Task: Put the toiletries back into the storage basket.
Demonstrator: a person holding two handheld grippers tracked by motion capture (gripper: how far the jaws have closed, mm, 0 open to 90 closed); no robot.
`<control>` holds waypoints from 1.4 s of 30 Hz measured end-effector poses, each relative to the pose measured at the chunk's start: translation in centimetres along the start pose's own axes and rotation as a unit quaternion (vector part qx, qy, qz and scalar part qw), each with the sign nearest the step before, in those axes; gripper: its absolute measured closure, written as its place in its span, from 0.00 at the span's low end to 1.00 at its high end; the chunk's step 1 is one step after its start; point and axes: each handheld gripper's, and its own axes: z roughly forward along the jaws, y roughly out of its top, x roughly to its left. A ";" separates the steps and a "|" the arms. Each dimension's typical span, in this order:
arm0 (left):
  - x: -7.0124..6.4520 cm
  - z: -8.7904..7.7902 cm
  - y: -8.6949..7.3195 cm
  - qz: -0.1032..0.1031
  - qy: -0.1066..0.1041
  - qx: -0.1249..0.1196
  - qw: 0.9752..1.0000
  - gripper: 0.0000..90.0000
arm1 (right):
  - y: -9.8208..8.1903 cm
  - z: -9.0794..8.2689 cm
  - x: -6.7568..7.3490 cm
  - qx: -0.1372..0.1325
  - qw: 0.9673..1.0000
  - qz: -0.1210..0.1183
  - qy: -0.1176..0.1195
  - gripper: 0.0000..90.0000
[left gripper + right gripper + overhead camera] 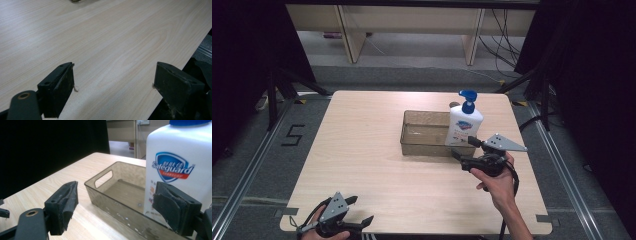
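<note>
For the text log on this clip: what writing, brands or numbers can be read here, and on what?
"Safeguard": blue shield label on the white pump bottle, standing in the clear bin.
Chinese characters under it and the small print lower down: too blurred to read.
"5": marked on the floor left of the table.

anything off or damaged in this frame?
Only wear: the pads of the right gripper look frayed and ragged. The soap bottle stands upright in the right end of the clear tray, nothing spilled. The left gripper sits open at the table edge.

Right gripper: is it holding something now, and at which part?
Nothing is held. The right gripper has open jaws near the soap bottle, standing in the tray.
</note>
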 end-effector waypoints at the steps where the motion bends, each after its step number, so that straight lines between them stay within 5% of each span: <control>1: -0.1 0.1 0.0 -0.009 -0.001 -0.007 1.000 0.18 | -0.1 -0.1 0.1 0.006 1.000 0.005 -0.003 0.23; 3: -0.1 0.1 0.0 -0.009 -0.001 -0.007 1.000 0.18 | -0.2 -0.1 0.0 0.008 1.000 -0.009 -0.006 0.23; 6: -0.2 0.1 0.0 -0.009 -0.001 -0.007 1.000 0.18 | -0.6 -0.1 0.4 0.010 1.000 0.011 0.003 0.23; 16: -0.1 0.1 0.0 -0.009 0.000 -0.007 1.000 0.18 | -1.4 -0.3 0.7 0.020 1.000 0.005 0.006 0.23; 17: -0.2 0.1 0.0 -0.009 -0.001 -0.007 1.000 0.18 | -1.4 -0.3 0.6 0.012 1.000 -0.009 0.005 0.23; 19: -0.2 0.1 0.0 -0.009 -0.001 -0.007 1.000 0.18 | -1.6 -0.4 0.9 0.023 1.000 0.010 0.010 0.23; 29: -0.2 0.1 0.0 -0.009 -0.001 -0.007 1.000 0.18 | -2.5 -0.6 0.8 0.026 1.000 -0.016 0.003 0.22; 32: -0.1 0.1 0.0 -0.006 0.001 -0.005 1.000 0.18 | -2.8 -0.6 1.1 0.033 0.999 0.013 0.016 0.22; 33: -0.1 0.1 0.0 -0.006 0.001 -0.005 1.000 0.18 | -2.9 -0.6 0.9 0.032 0.999 -0.003 0.009 0.22; 35: -0.2 0.1 0.0 -0.009 -0.001 -0.007 1.000 0.18 | -3.1 -0.6 1.0 0.033 0.999 0.011 0.015 0.22; 40: -0.1 0.1 0.0 -0.006 0.001 -0.005 1.000 0.18 | -3.5 -0.8 0.8 0.030 0.999 -0.010 0.005 0.22; 42: -0.1 0.1 0.0 -0.008 0.000 -0.006 1.000 0.18 | -3.7 -1.1 1.1 0.046 0.999 0.015 0.012 0.22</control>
